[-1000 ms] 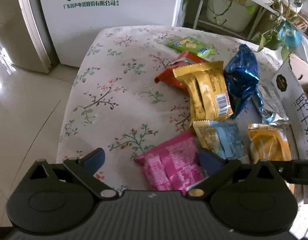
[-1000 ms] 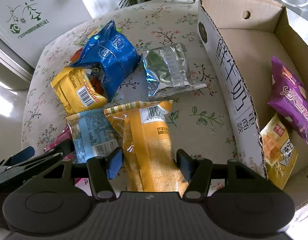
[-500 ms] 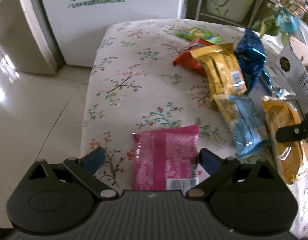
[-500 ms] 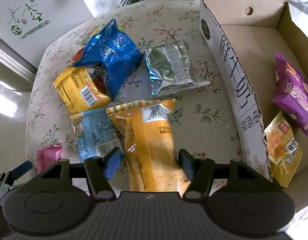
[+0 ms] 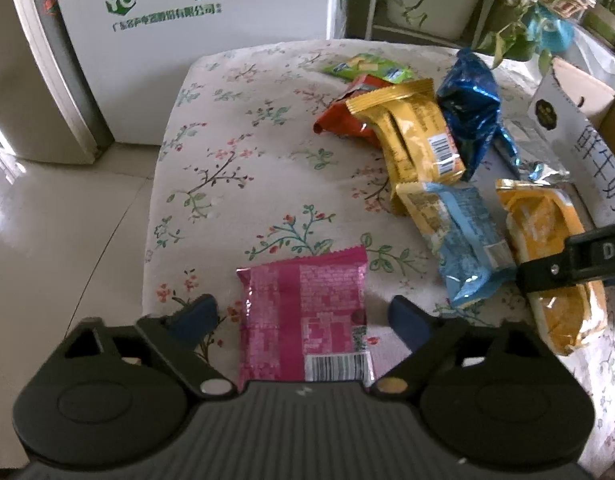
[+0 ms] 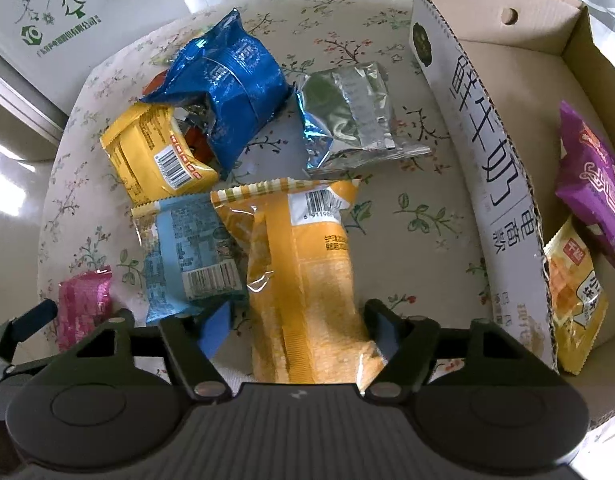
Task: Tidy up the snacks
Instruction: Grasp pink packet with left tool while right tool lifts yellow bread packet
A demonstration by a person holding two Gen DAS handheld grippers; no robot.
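Dim, soft daylight, perhaps from a window; floor (image 5: 47,208) glare, fisheye-bent edges.

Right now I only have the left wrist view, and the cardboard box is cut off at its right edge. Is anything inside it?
Observer: Yes. A purple packet and a yellow packet lie inside the cardboard box.
Reviewer: And the right hand-held gripper? I see only one black finger over the orange packet.
Observer: It straddles that packet lengthwise. Its jaws are opening, and one pad stands clear of the wrapper.
Reviewer: How does the silver packet behind the blue bag lie?
Observer: Flat on the cloth, between the blue bag and the box.
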